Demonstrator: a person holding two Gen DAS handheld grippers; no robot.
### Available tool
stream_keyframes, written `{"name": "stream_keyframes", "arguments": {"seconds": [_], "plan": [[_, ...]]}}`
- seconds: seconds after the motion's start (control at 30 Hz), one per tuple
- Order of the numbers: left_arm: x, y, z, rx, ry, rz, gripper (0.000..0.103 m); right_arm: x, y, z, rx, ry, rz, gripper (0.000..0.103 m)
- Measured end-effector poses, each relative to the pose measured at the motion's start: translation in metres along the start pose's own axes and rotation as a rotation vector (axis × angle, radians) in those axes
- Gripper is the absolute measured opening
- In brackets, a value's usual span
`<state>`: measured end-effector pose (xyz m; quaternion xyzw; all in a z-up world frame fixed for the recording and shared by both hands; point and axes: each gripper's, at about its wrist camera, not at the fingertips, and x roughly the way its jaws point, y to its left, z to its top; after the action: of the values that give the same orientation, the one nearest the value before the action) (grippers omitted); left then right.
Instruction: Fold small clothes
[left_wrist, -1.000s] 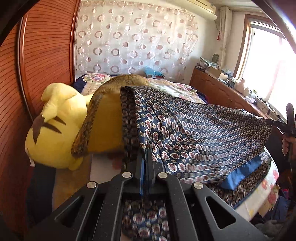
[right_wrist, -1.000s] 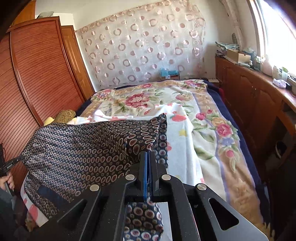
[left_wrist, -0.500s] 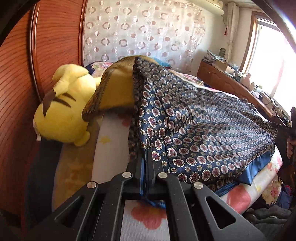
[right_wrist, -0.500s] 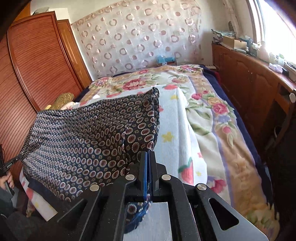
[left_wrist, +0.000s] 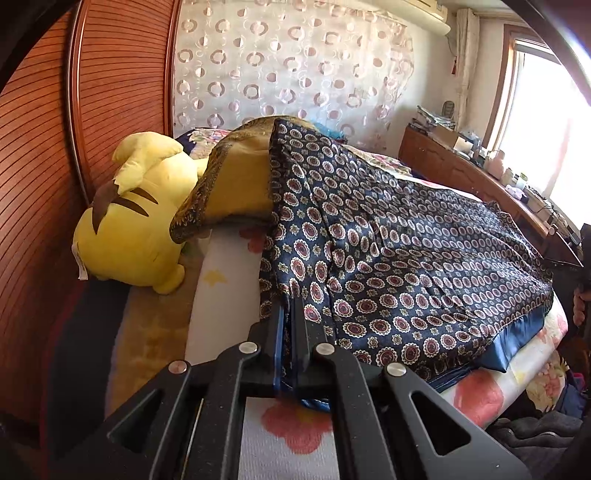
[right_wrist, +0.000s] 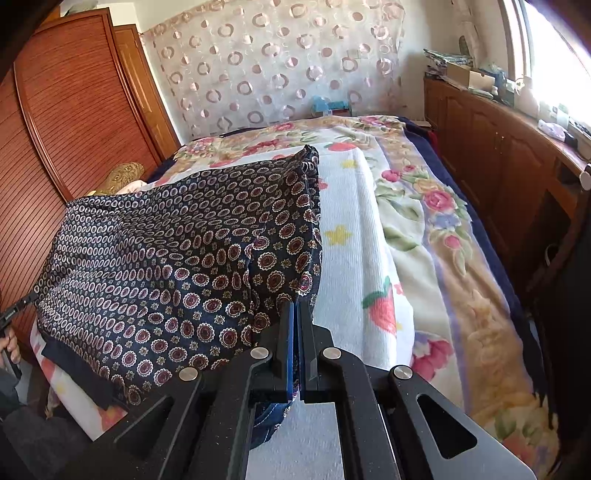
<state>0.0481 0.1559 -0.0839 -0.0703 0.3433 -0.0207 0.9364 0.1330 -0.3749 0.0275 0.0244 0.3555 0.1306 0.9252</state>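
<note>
A dark blue garment with a round medallion print (left_wrist: 399, 266) (right_wrist: 177, 266) lies spread across the near part of the bed, its plain blue hem at the bed's edge. My left gripper (left_wrist: 289, 306) is shut on the garment's near corner, low over the white blanket. My right gripper (right_wrist: 296, 310) is shut on the opposite near corner, cloth bunched under its jaws. The garment's far left end drapes against a gold cushion (left_wrist: 236, 184).
A yellow plush toy (left_wrist: 136, 229) lies by the wooden wardrobe (left_wrist: 33, 184). The bed carries a floral blanket (right_wrist: 424, 221) and a white strawberry-print cover (right_wrist: 354, 236). A wooden sideboard (right_wrist: 498, 147) with clutter runs along the window wall. Dark clothes (left_wrist: 535, 435) lie on the floor.
Both grippers sank toward the bed with the garment. The cloth, earlier hanging stretched in the air, now rests spread on the blanket.
</note>
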Motion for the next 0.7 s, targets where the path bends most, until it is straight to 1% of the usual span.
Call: {"name": "stream_keyframes", "arguments": {"seconds": [0.07, 0.1, 0.13, 0.2, 0.27, 0.3, 0.33, 0.37, 0.4, 0.47, 0.5, 0.53, 0.57, 0.7], "plan": [[0.000, 0.000, 0.000, 0.006, 0.000, 0.004, 0.003, -0.001, 0.001, 0.001, -0.004, -0.004, -0.003, 0.001], [0.000, 0.000, -0.001, 0.011, 0.001, 0.003, 0.005, -0.003, 0.002, 0.000, -0.004, -0.005, -0.006, 0.001], [0.000, -0.002, -0.001, 0.020, -0.001, 0.003, 0.010, -0.004, 0.002, 0.001, -0.002, -0.008, -0.014, 0.001], [-0.002, -0.004, -0.002, 0.030, -0.011, 0.002, 0.014, -0.008, 0.003, -0.003, -0.001, -0.015, -0.022, 0.004], [-0.005, -0.008, -0.002, 0.039, -0.019, -0.006, 0.023, -0.011, 0.006, -0.009, -0.008, -0.021, -0.030, 0.006], [-0.006, -0.010, -0.002, 0.044, -0.023, -0.005, 0.025, -0.013, 0.007, -0.011, -0.015, -0.025, -0.037, 0.007], [-0.007, -0.011, -0.001, 0.051, -0.027, -0.003, 0.030, -0.015, 0.009, -0.015, -0.024, -0.028, -0.050, 0.008], [-0.008, -0.013, 0.000, 0.056, -0.033, -0.004, 0.038, -0.018, 0.009, -0.018, -0.032, -0.028, -0.058, 0.009], [-0.009, -0.014, 0.001, 0.060, -0.039, -0.010, 0.040, -0.019, 0.010, -0.021, -0.040, -0.025, -0.067, 0.009], [-0.010, -0.015, 0.002, 0.061, -0.039, -0.009, 0.050, -0.021, 0.014, -0.027, -0.055, -0.018, -0.082, 0.015], [-0.010, -0.016, 0.002, 0.062, -0.041, -0.004, 0.057, -0.023, 0.015, -0.031, -0.061, -0.016, -0.086, 0.017], [-0.009, -0.016, 0.002, 0.064, -0.044, 0.001, 0.070, -0.024, 0.017, -0.035, -0.068, -0.013, -0.089, 0.019], [-0.008, -0.016, 0.001, 0.063, -0.044, 0.004, 0.075, -0.024, 0.018, -0.039, -0.074, -0.009, -0.094, 0.020], [-0.004, -0.017, -0.002, 0.060, -0.030, 0.008, 0.076, -0.022, 0.022, -0.051, -0.084, 0.014, -0.099, 0.020]]}}
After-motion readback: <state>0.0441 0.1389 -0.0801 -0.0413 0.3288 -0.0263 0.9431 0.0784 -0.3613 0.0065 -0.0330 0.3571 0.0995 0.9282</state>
